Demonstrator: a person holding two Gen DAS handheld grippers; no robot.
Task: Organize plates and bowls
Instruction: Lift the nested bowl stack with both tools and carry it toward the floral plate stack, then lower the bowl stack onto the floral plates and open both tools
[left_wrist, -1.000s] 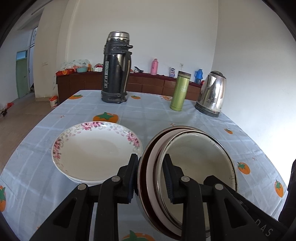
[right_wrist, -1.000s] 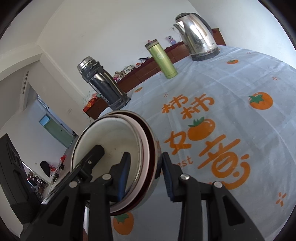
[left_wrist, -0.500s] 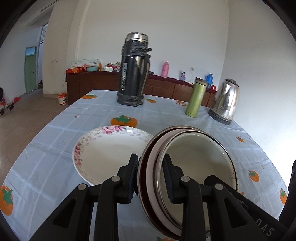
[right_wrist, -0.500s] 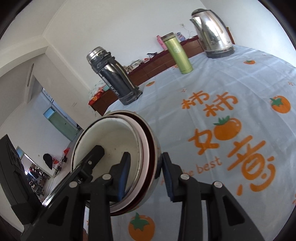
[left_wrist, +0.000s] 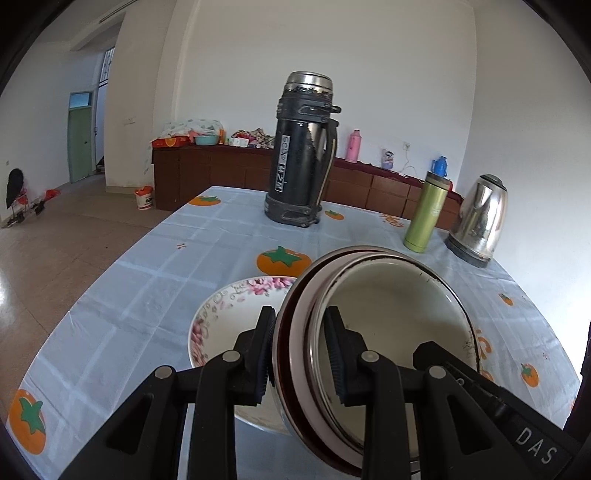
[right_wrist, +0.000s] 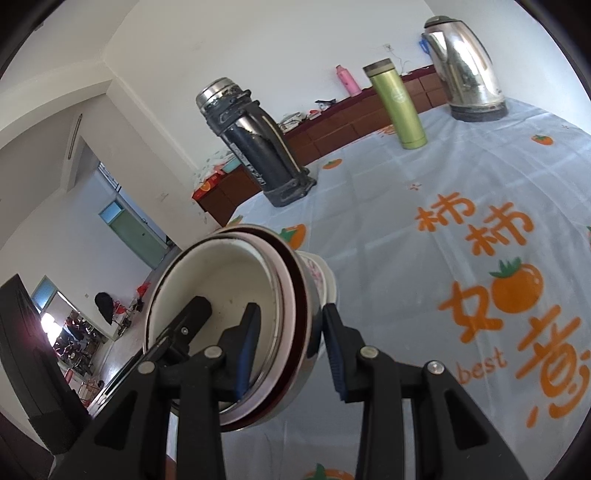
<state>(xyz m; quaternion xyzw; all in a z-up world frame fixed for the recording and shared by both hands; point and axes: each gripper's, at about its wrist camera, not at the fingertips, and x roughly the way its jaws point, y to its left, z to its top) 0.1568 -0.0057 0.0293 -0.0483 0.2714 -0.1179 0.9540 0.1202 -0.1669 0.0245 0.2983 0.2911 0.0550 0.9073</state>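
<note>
A stack of nested bowls (left_wrist: 391, 325), cream inside with dark red and steel rims, hangs tilted above the table. My left gripper (left_wrist: 299, 314) is shut on its left rim. My right gripper (right_wrist: 290, 314) is shut on the opposite rim of the bowl stack (right_wrist: 221, 288). One right finger (left_wrist: 443, 362) shows inside the top bowl, and one left finger (right_wrist: 192, 317) shows there in the right wrist view. A white plate with pink flowers (left_wrist: 229, 325) lies on the table, partly hidden under the stack. Its edge (right_wrist: 321, 277) peeks out behind the bowls.
The table (left_wrist: 147, 288) wears a pale blue cloth with orange fruit prints. A tall black thermos (left_wrist: 303, 166), a green flask (left_wrist: 424, 214) and a steel kettle (left_wrist: 478, 221) stand at the far side. The table's left edge drops to a tiled floor. A dark sideboard (left_wrist: 221, 173) lines the back wall.
Both grippers have carried the bowl stack to the left, so it now overlaps the flowered plate. The grips on the rims are unchanged.
</note>
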